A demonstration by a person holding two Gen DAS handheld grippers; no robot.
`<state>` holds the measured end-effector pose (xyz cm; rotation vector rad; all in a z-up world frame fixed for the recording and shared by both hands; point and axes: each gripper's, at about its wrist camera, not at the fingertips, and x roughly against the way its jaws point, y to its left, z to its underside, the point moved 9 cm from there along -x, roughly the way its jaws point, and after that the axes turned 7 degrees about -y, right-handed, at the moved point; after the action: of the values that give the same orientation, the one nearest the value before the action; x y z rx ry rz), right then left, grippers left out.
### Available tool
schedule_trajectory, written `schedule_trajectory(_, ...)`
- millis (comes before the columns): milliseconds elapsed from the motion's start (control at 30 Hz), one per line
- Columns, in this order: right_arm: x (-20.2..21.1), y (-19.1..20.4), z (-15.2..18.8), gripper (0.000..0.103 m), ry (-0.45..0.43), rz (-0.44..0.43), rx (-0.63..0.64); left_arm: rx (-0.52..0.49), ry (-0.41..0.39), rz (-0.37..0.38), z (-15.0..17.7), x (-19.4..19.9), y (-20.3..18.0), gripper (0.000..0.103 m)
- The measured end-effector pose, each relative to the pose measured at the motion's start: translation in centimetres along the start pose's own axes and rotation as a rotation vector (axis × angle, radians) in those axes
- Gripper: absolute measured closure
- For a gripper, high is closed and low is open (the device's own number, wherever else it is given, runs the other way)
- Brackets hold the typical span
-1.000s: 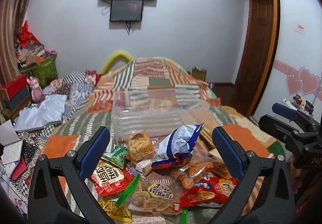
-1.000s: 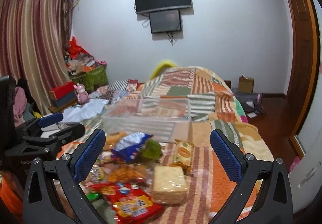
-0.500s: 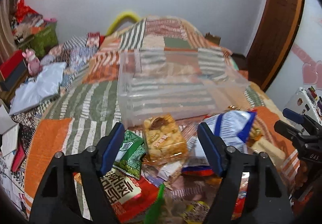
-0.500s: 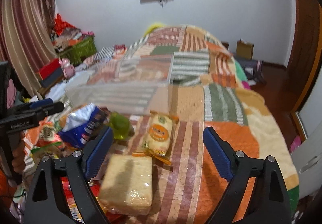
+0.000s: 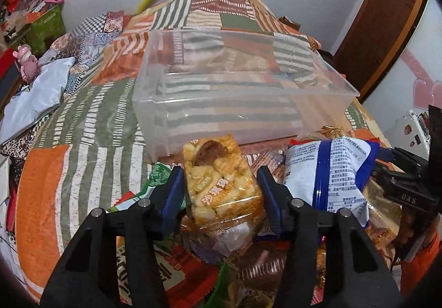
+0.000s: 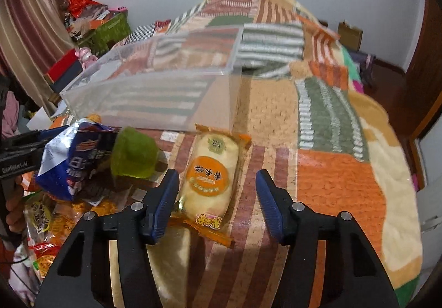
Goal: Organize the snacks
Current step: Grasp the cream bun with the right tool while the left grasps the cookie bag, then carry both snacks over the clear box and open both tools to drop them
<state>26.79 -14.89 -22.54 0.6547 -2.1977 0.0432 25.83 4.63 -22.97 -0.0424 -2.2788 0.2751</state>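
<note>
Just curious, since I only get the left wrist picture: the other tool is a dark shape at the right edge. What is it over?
Observer: The right tool straddles a yellow cake packet with an orange label; its jaws are closing, with a gap beside one finger.
Operator: Anything beside that packet?
Observer: A green jelly cup, just left of it, against the blue bag.
Operator: And the clear box?
Observer: Its near corner sits just beyond the packet's far end.
</note>
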Motion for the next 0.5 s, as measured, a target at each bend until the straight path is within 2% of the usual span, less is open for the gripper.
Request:
schedule_trajectory(167, -0.9, -0.2, 0.8, 0.051, 0.041, -0.009, -0.007, 0.002, -0.004, -0.001, 0.1, -0.2, 0.0, 0.051)
schedule_trajectory(233, -0.9, 0.0, 0.9, 0.067, 0.040, -0.006, 0.001, -0.014, -0.006, -0.016, 0.0, -0.2, 0.3, 0.052)
schedule_trajectory(267, -0.8, 0.1, 1.0, 0.069, 0.041, -0.012, 0.002, -0.017, -0.009, -0.015, 0.0, 0.0, 0.2, 0.053)
schedule_trajectory(500, 0.3, -0.1, 0.3, 0.071, 0.002, 0.004, -0.003, -0.023, -0.037, 0.000, 0.5, 1.6, -0.1, 0.054)
